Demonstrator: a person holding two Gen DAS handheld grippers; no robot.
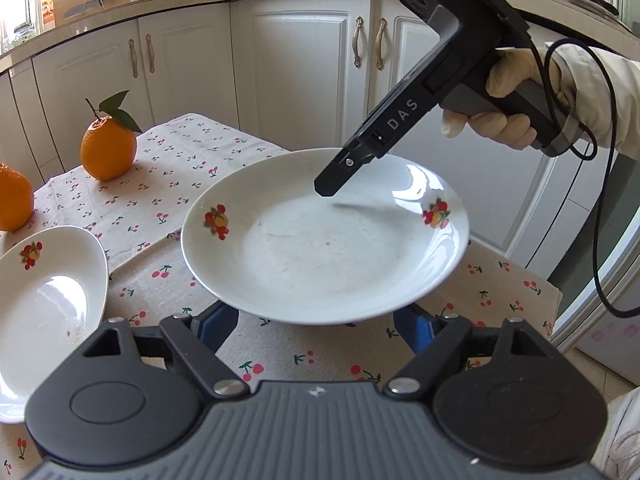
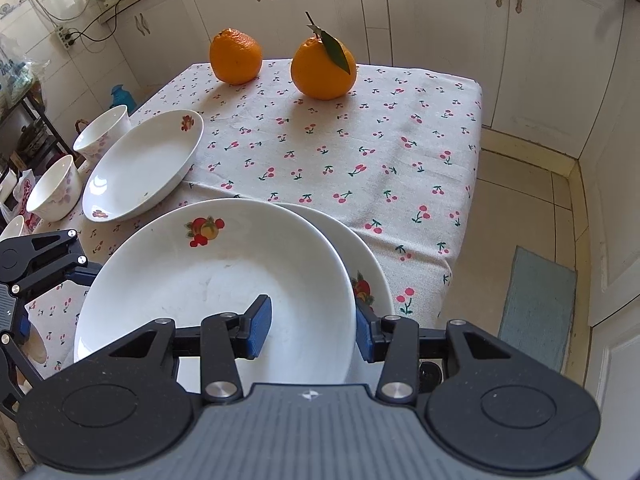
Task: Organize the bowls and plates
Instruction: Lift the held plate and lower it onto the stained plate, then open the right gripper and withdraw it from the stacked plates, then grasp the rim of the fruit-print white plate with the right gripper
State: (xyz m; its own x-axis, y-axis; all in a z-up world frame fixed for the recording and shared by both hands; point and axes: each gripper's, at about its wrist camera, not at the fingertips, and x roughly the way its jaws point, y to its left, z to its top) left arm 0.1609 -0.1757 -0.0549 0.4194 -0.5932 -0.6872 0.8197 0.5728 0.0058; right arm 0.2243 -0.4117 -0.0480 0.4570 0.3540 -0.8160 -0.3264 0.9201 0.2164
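Observation:
A white deep plate with fruit decals (image 1: 324, 236) (image 2: 216, 300) is tilted above the cherry-print tablecloth. In the right wrist view it overlaps a second like plate (image 2: 370, 276) lying under it. My right gripper (image 2: 314, 332) is open, one blue pad (image 2: 258, 332) inside the top plate's rim and the other outside; it shows from outside in the left wrist view (image 1: 336, 184). My left gripper (image 1: 316, 328) is wide open just below the plate's near rim, its fingers mostly hidden. An oval white dish (image 1: 44, 312) (image 2: 144, 166) lies to the left.
Two oranges (image 2: 236, 56) (image 2: 323, 68) stand at the table's far side. Two white bowls (image 2: 102, 134) (image 2: 54, 188) sit at the left edge beyond the oval dish. White cabinets surround the table; tiled floor and a mat (image 2: 536, 300) lie to the right.

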